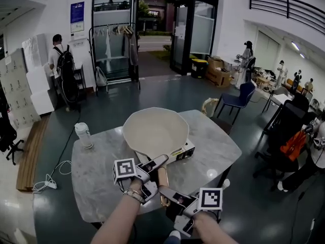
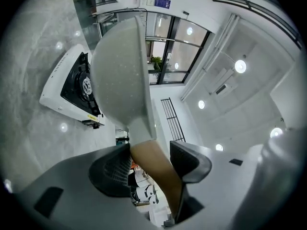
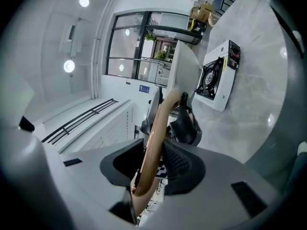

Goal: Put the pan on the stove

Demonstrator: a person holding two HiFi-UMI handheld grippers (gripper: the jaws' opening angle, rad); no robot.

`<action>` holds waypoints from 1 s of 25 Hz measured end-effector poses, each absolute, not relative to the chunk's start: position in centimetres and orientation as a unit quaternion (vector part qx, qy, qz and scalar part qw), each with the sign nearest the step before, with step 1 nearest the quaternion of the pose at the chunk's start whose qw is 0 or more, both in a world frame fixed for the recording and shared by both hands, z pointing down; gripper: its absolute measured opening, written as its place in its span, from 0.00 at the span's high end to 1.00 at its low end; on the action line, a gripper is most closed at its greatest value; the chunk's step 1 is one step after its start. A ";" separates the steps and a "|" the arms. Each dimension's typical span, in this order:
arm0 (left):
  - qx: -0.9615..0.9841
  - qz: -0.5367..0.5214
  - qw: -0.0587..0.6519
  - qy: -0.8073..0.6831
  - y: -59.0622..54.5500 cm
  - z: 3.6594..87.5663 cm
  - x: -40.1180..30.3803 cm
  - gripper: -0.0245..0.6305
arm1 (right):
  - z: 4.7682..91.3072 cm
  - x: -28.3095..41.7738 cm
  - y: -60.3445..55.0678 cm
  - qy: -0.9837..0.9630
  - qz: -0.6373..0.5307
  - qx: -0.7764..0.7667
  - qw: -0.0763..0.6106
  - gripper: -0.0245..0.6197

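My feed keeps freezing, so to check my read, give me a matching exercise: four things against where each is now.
Things
1. cream round pan with wooden handle
2. white flat stove
3. white cylindrical bottle
4. blue chair

Places
A. on the floor beyond the marble table
B. handle clamped in left gripper and right gripper
C. on the table, partly hidden by the pan
D. upright near the table's left edge

Pairs: 1-B, 2-C, 3-D, 4-A

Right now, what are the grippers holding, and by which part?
Both hold the pan by its wooden handle: the left gripper in front, the right gripper behind it, toward the handle's end.
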State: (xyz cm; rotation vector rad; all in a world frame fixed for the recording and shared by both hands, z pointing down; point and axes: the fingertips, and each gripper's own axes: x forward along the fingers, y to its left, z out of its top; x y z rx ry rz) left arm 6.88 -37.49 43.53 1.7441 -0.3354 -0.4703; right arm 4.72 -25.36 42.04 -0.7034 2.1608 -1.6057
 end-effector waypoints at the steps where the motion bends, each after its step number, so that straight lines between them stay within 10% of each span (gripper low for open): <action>1: 0.749 -0.213 0.609 -0.151 -38.3 43.8 7.2 0.58 | 42.3 5.3 -26.2 0.766 -0.569 -0.246 0.171 0.75; 25: 0.729 -0.212 0.607 -0.234 -47.7 50.0 9.3 0.58 | 47.1 9.8 -35.7 0.761 -0.613 -0.163 0.136 0.75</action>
